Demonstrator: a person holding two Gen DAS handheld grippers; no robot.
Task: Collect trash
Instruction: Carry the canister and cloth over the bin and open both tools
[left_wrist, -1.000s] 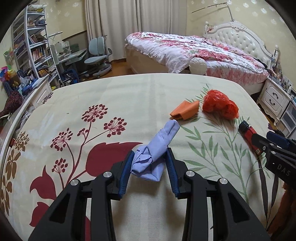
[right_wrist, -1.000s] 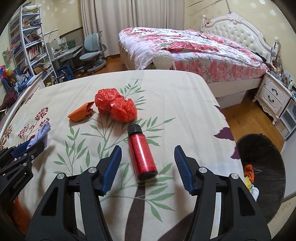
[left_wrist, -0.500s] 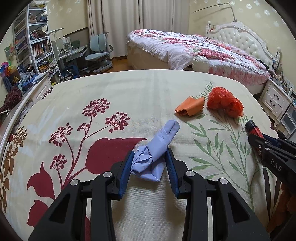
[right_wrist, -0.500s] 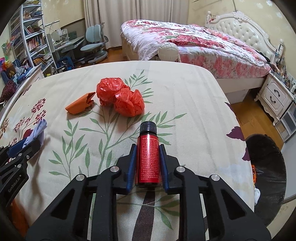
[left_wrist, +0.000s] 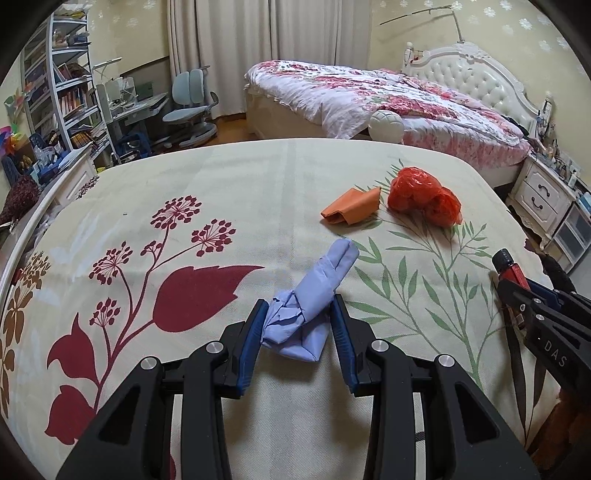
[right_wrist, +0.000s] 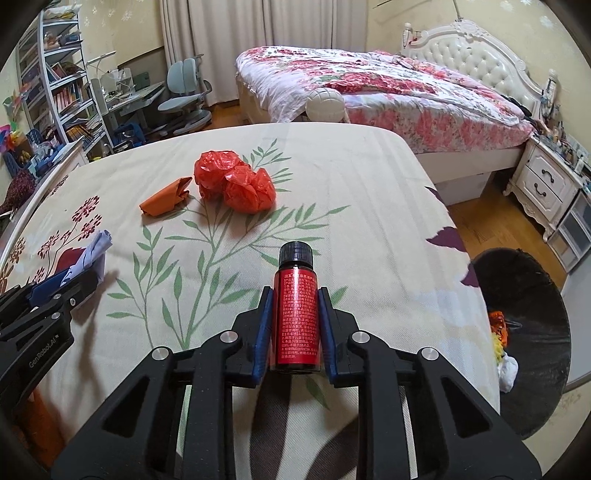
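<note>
My left gripper (left_wrist: 297, 314) is shut on a crumpled light-blue paper (left_wrist: 314, 295), which also shows in the right wrist view (right_wrist: 92, 254). My right gripper (right_wrist: 293, 299) is shut on a small red bottle (right_wrist: 295, 317) with a black cap, held a little above the flowered bedspread (right_wrist: 369, 184); the bottle shows at the right edge of the left wrist view (left_wrist: 511, 269). A folded orange paper (left_wrist: 351, 206) and a crumpled red plastic bag (left_wrist: 424, 195) lie on the spread ahead; the right wrist view shows them too, paper (right_wrist: 166, 197) and bag (right_wrist: 236, 181).
A black trash bin (right_wrist: 532, 332) holding some scraps stands on the floor right of the bed's edge. Beyond are another bed (right_wrist: 388, 85), a white nightstand (right_wrist: 546, 184), a desk with chairs (left_wrist: 188, 107) and shelves (left_wrist: 66, 92).
My right gripper closed on the red bottle and has lifted it slightly off the spread. My left gripper keeps its hold on the blue paper, barely moved.
</note>
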